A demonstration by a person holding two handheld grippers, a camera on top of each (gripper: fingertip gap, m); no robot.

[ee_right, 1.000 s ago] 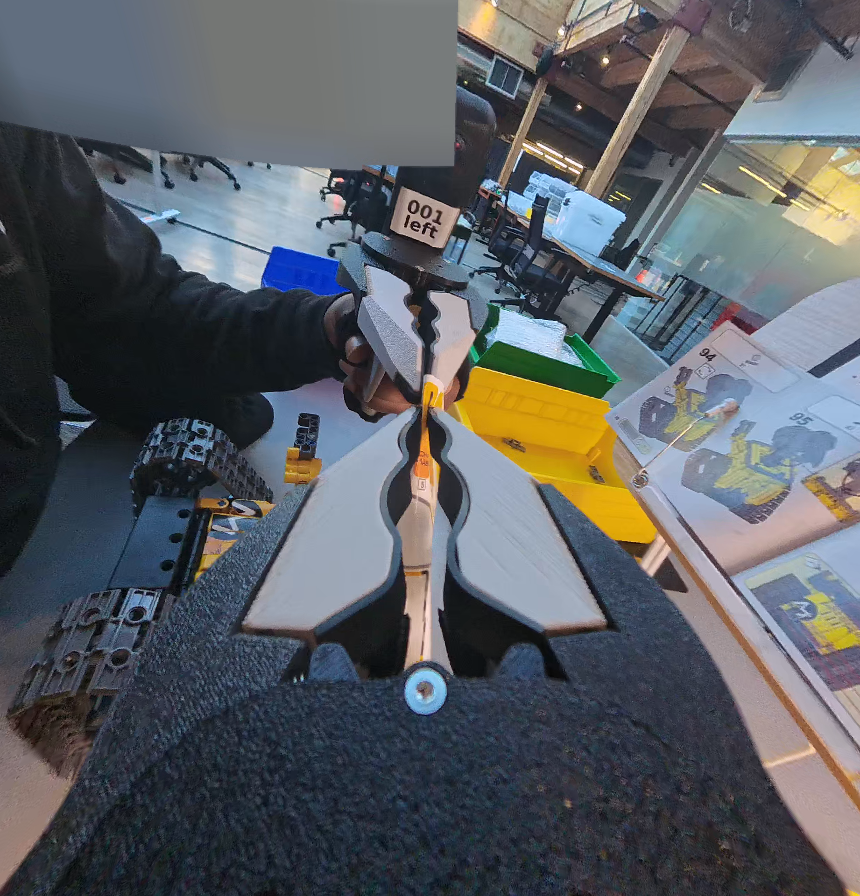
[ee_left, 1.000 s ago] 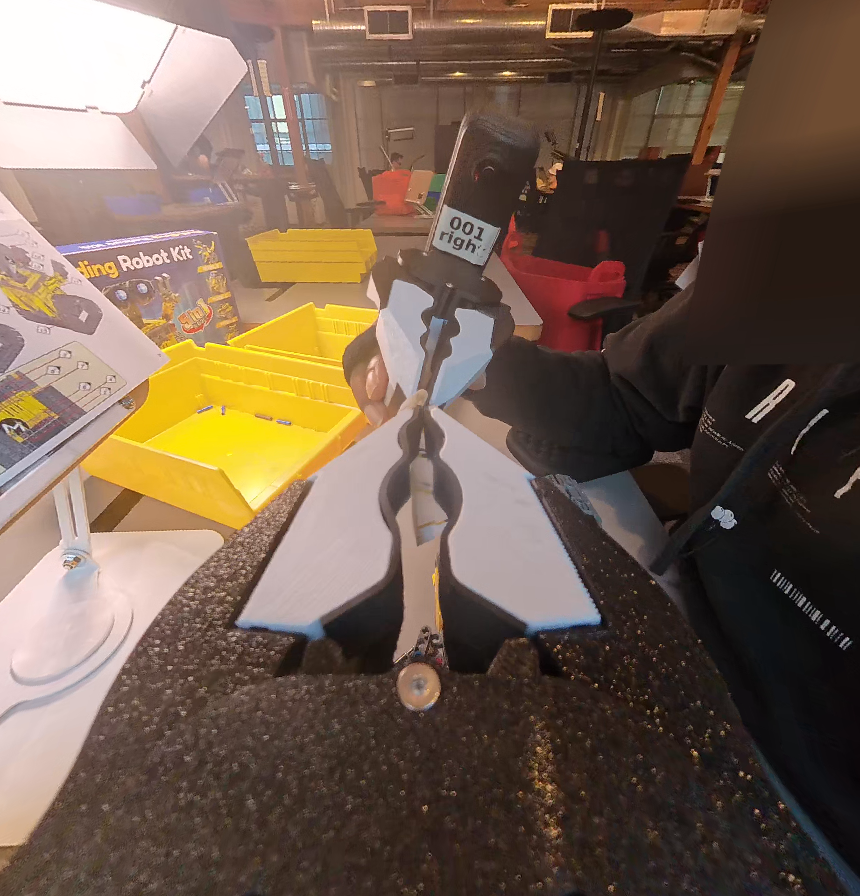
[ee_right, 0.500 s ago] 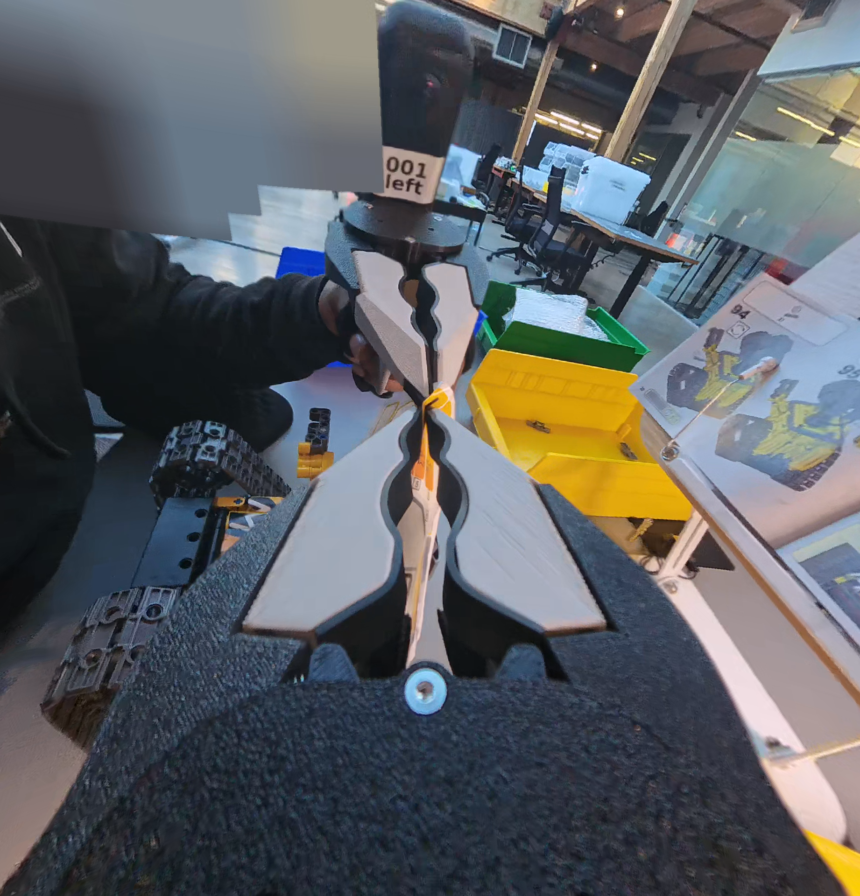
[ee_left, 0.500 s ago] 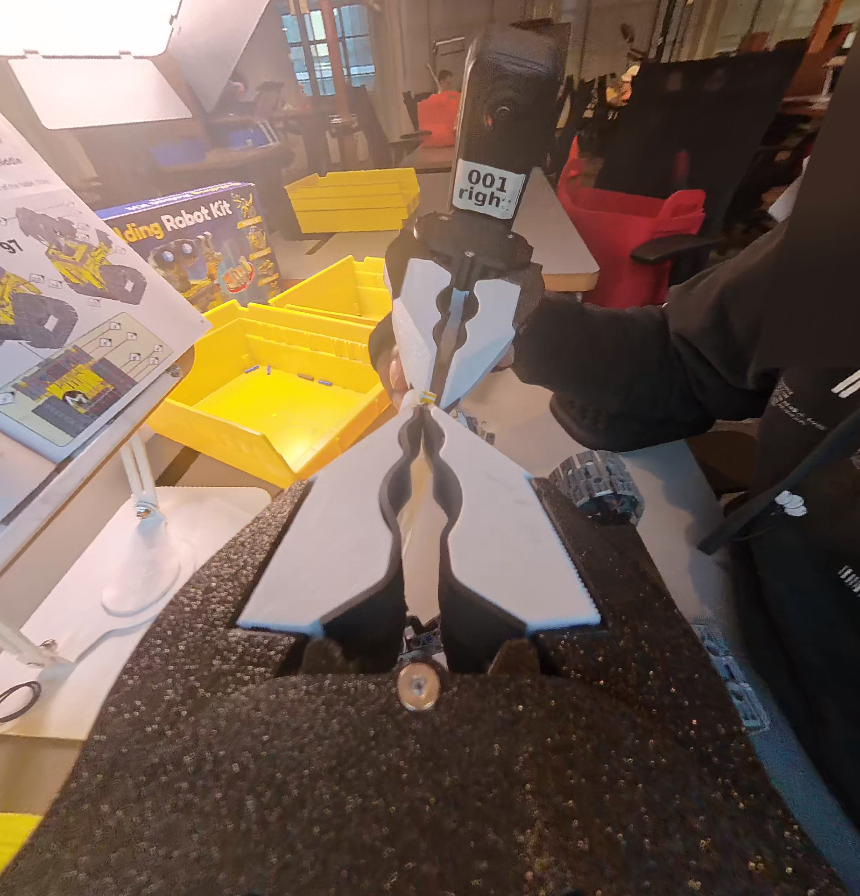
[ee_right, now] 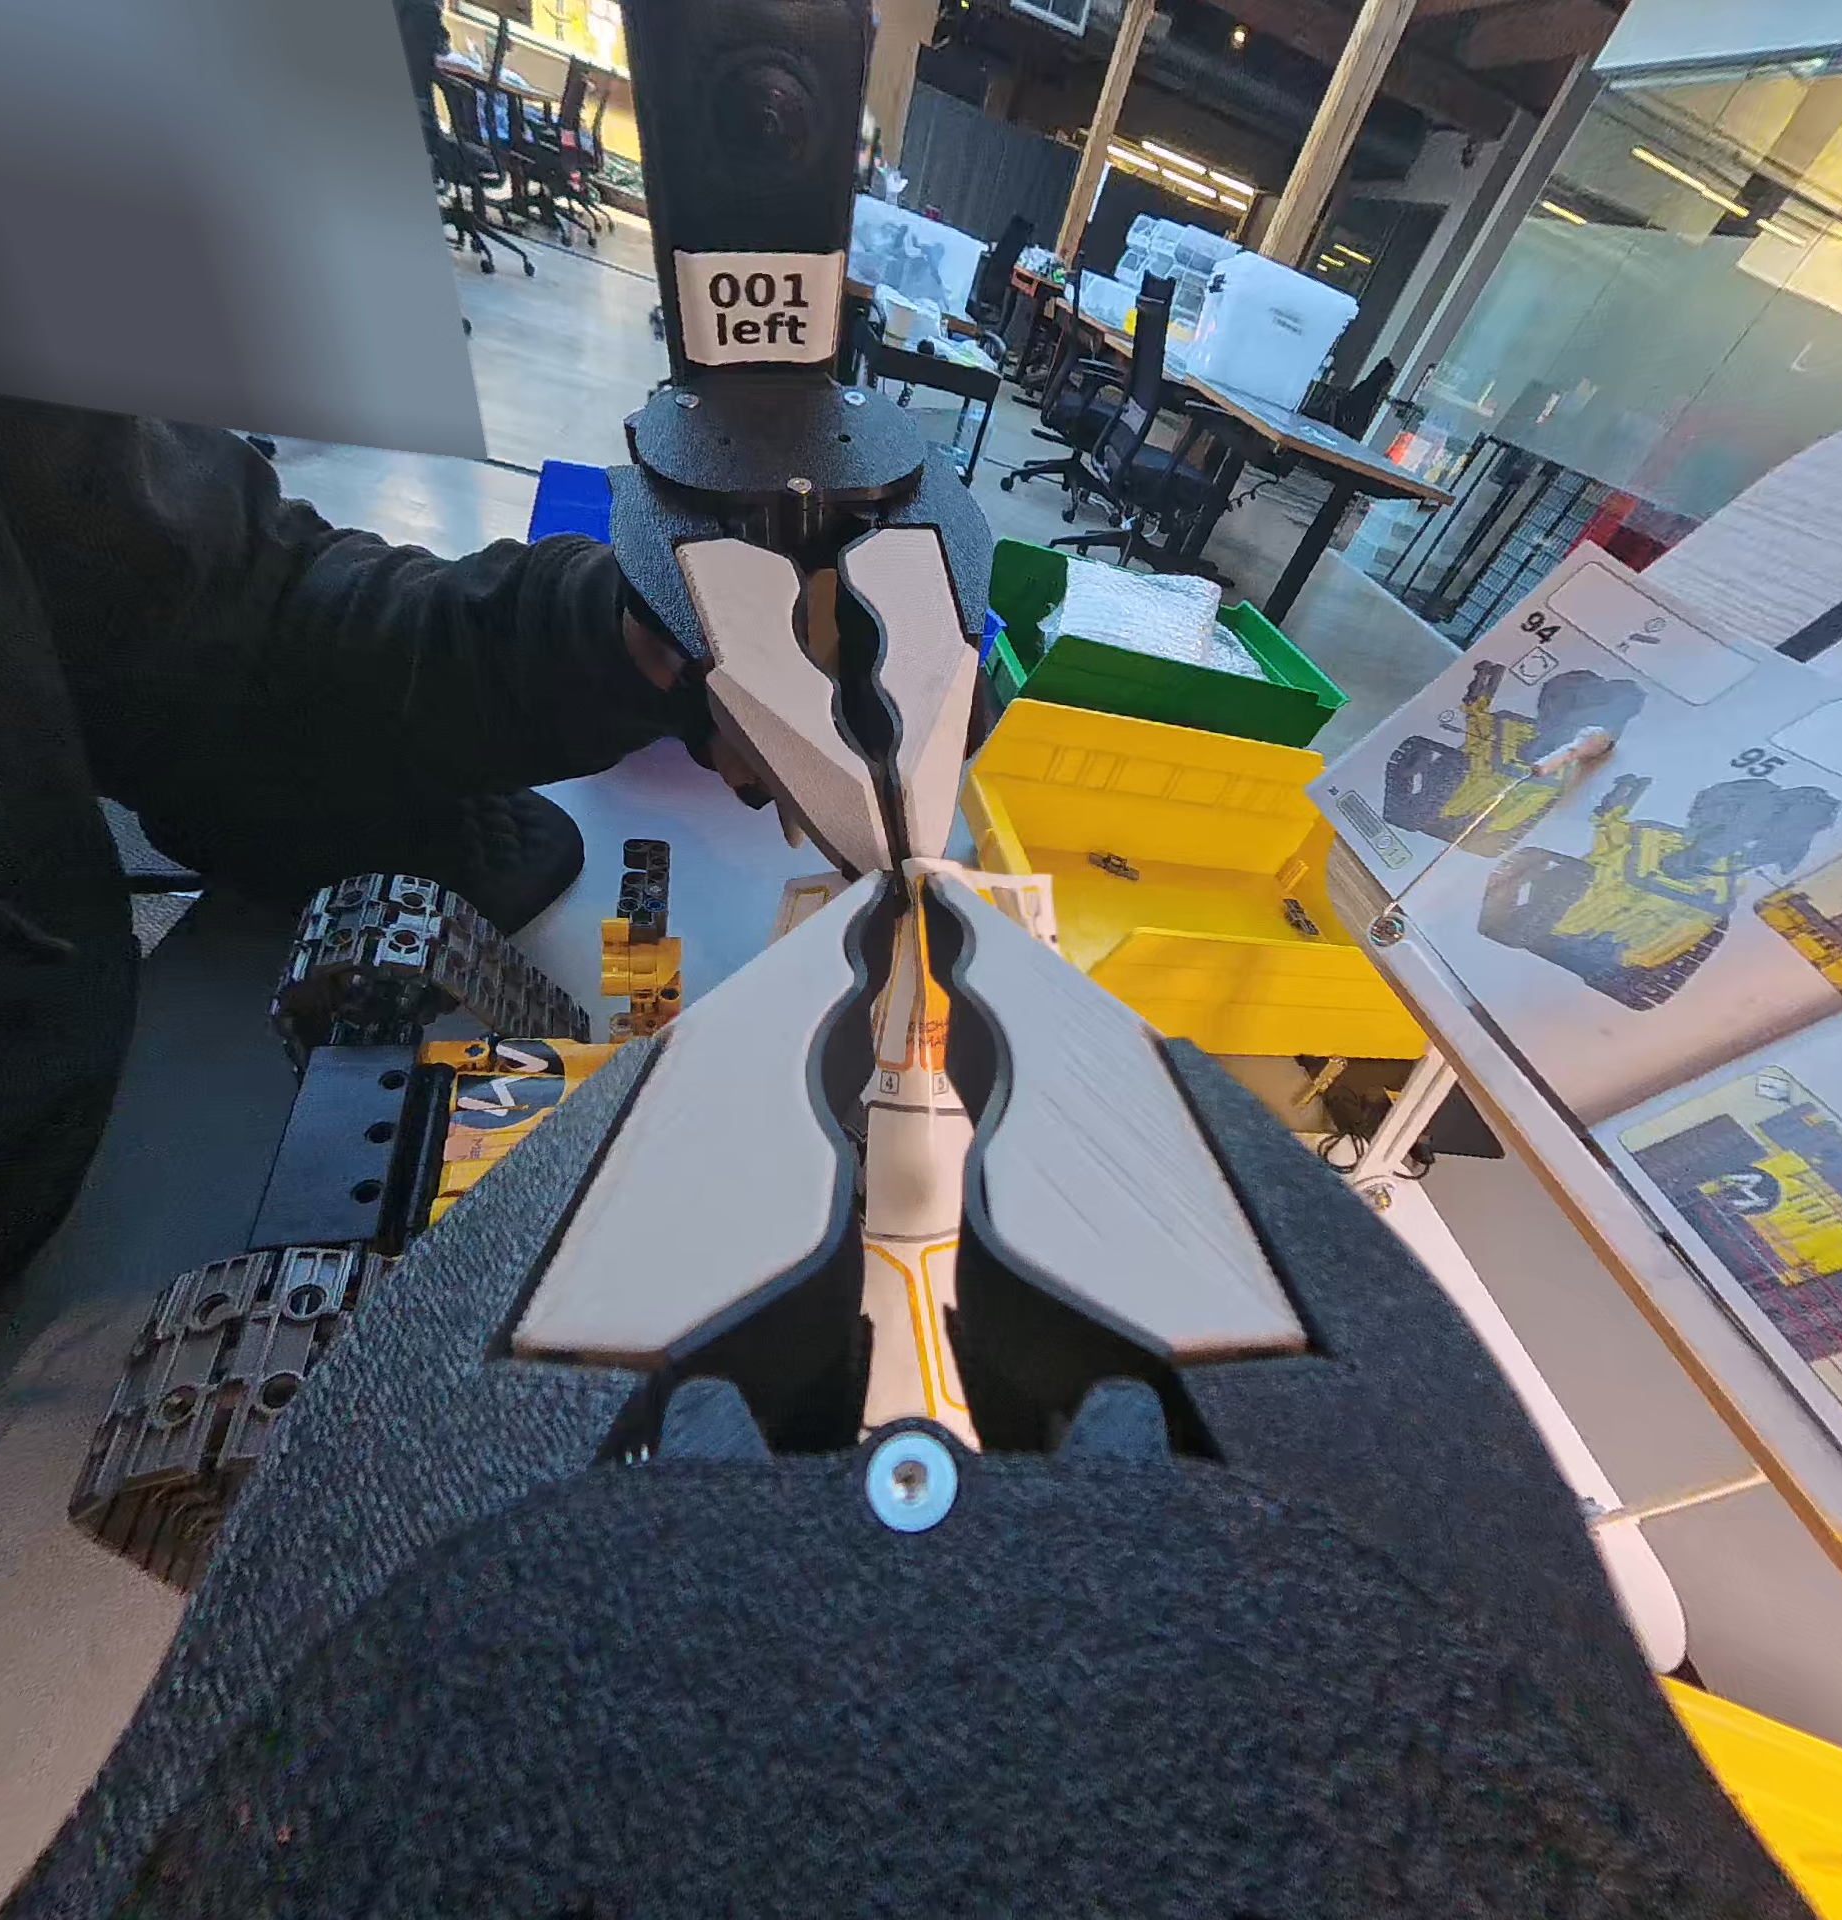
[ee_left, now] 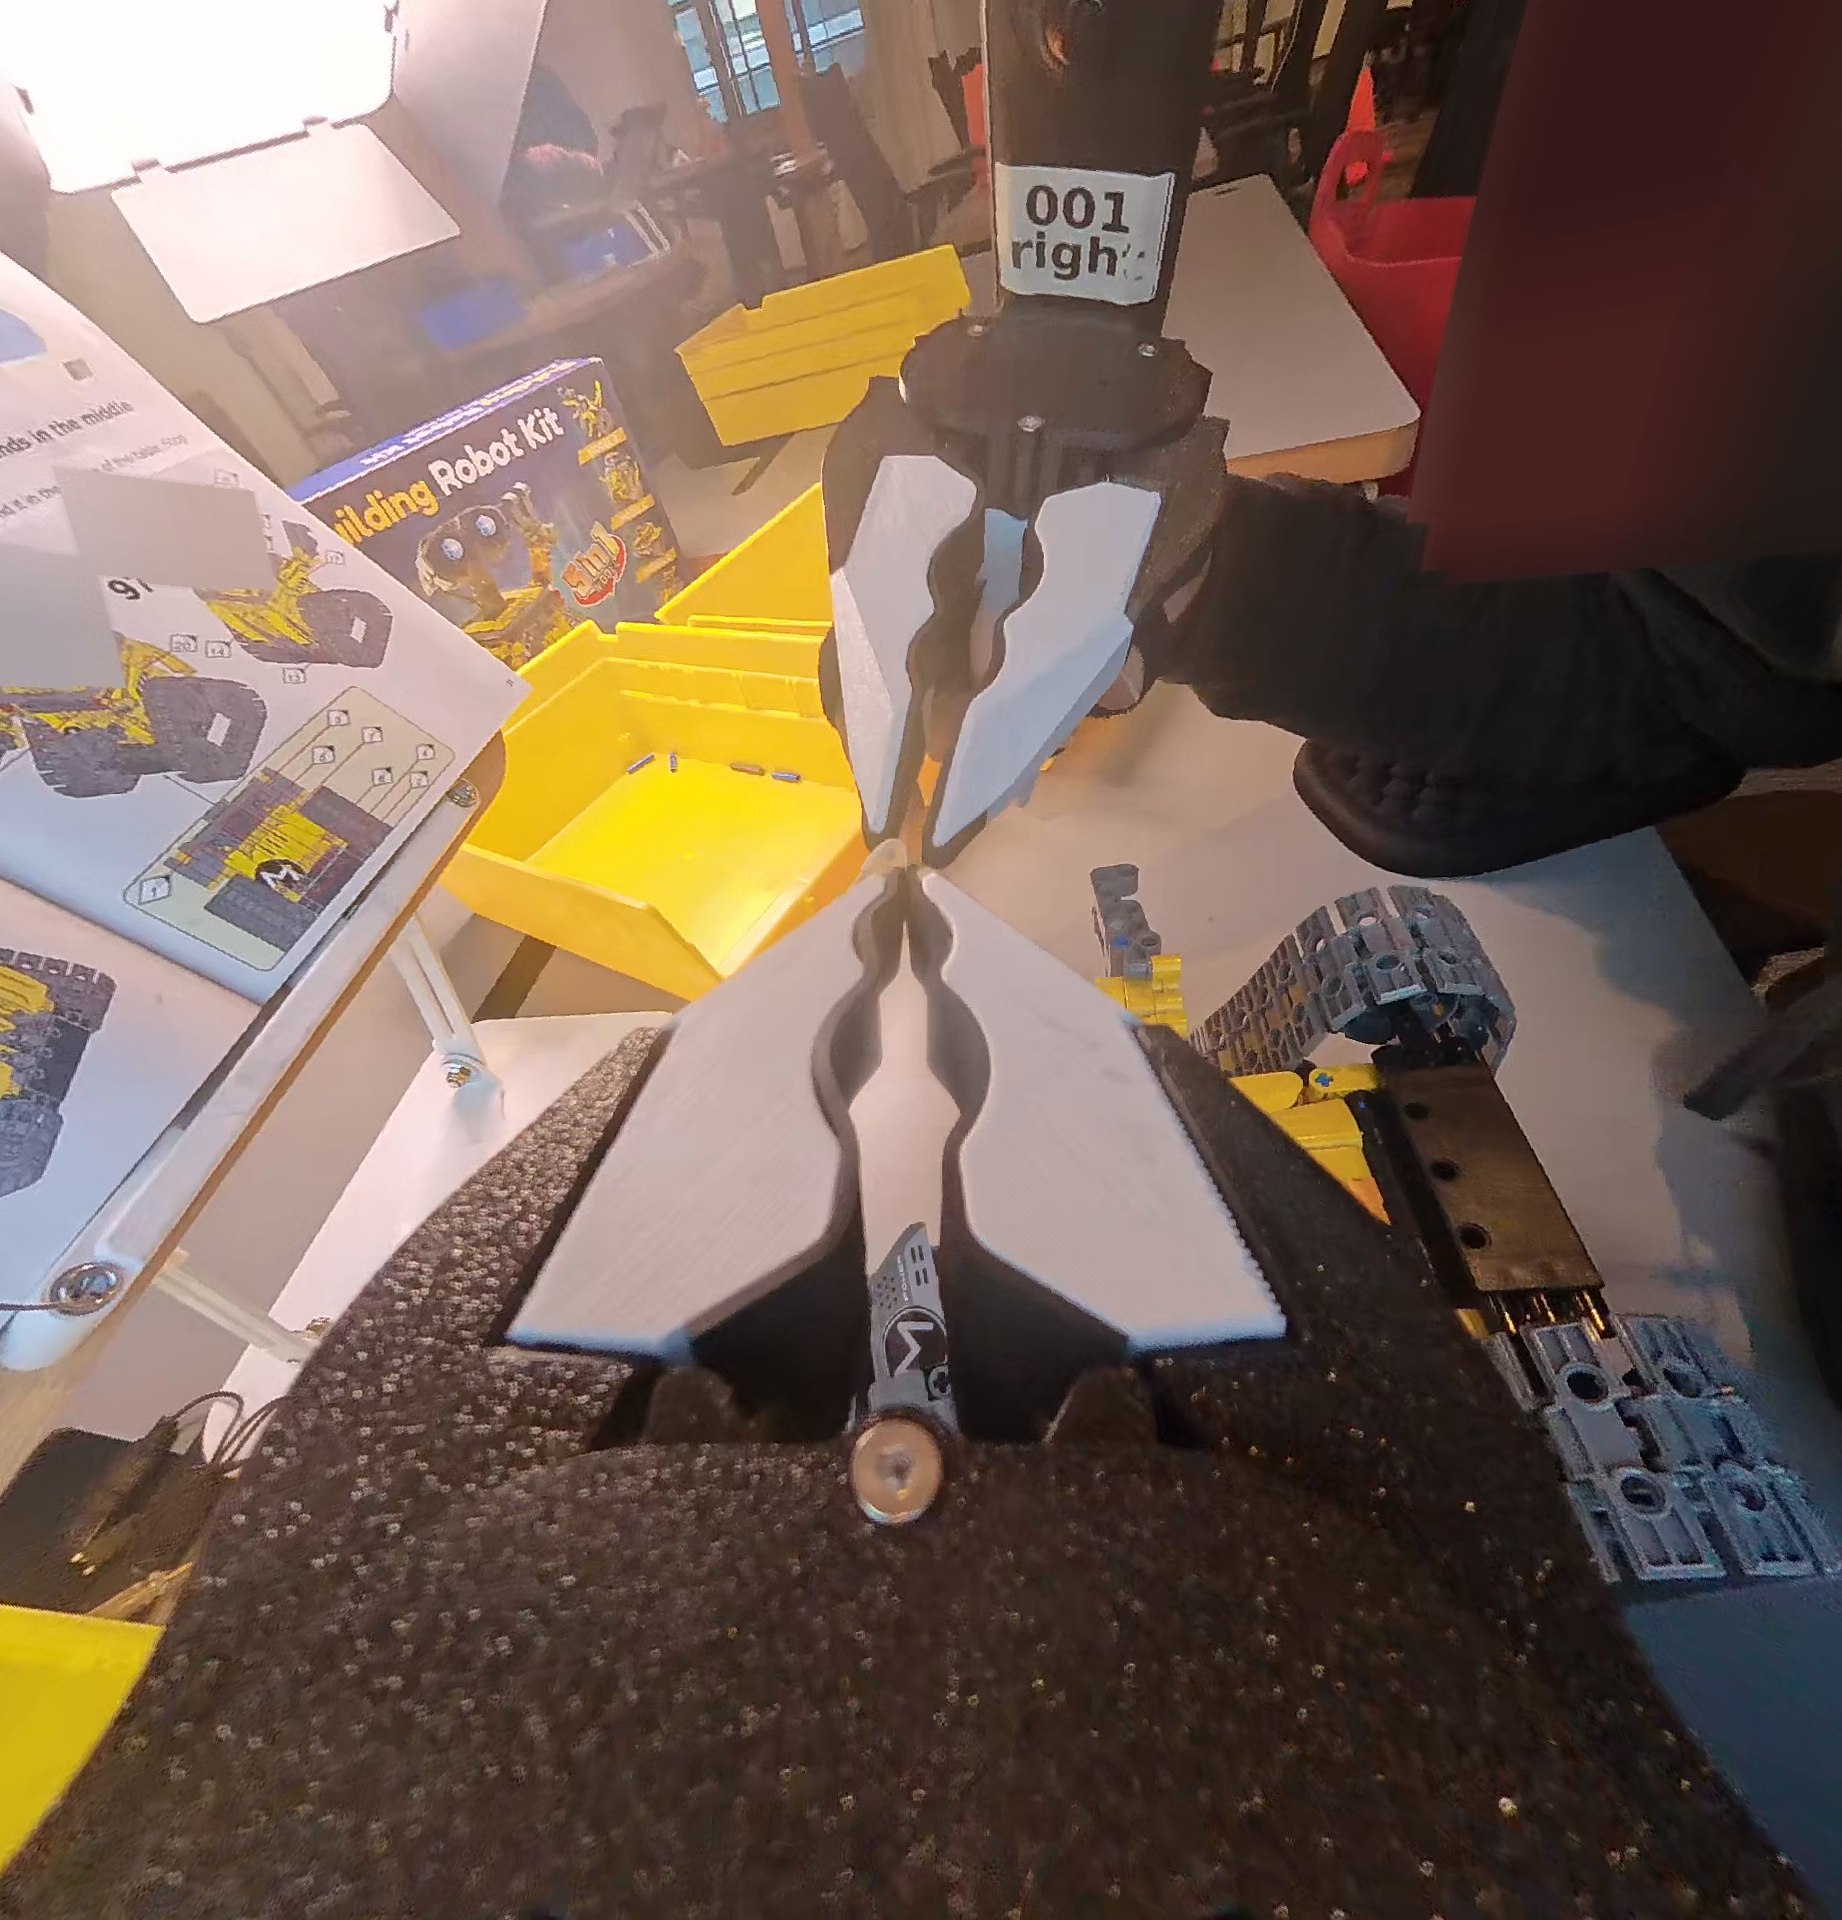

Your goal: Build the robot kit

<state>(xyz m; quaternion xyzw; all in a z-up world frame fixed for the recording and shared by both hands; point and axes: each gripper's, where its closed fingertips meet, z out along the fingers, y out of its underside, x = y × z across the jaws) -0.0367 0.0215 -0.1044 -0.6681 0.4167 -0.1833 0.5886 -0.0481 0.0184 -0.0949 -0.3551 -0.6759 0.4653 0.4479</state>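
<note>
My two grippers meet tip to tip above the table. My right gripper (ee_right: 904,883) is shut on a white sticker sheet (ee_right: 912,1153) with orange outlines. The sheet runs back between its fingers, and a corner (ee_right: 1010,899) sticks out to the right of the tips. My left gripper (ee_left: 904,883) is shut, with a grey sticker (ee_left: 912,1325) bearing a logo lying between its fingers near their base. A small pale edge (ee_left: 889,857) shows where the tips meet. The right gripper (ee_left: 909,831) also shows in the left wrist view, and the left gripper (ee_right: 896,852) in the right wrist view.
A brick-built tracked model (ee_left: 1416,1091) with grey treads, yellow parts and a black plate lies on the table below; it also shows in the right wrist view (ee_right: 397,997). Yellow bins (ee_left: 668,831) (ee_right: 1156,862), a green bin (ee_right: 1156,675), a kit box (ee_left: 501,520) and an instruction booklet on a stand (ee_left: 190,707) (ee_right: 1623,831) surround it. My left and right fingertips are right by each other.
Both grippers have tilted down toward the table while staying tip to tip. The tracked model has come into the left wrist view. The other gripper looms larger in each view.
</note>
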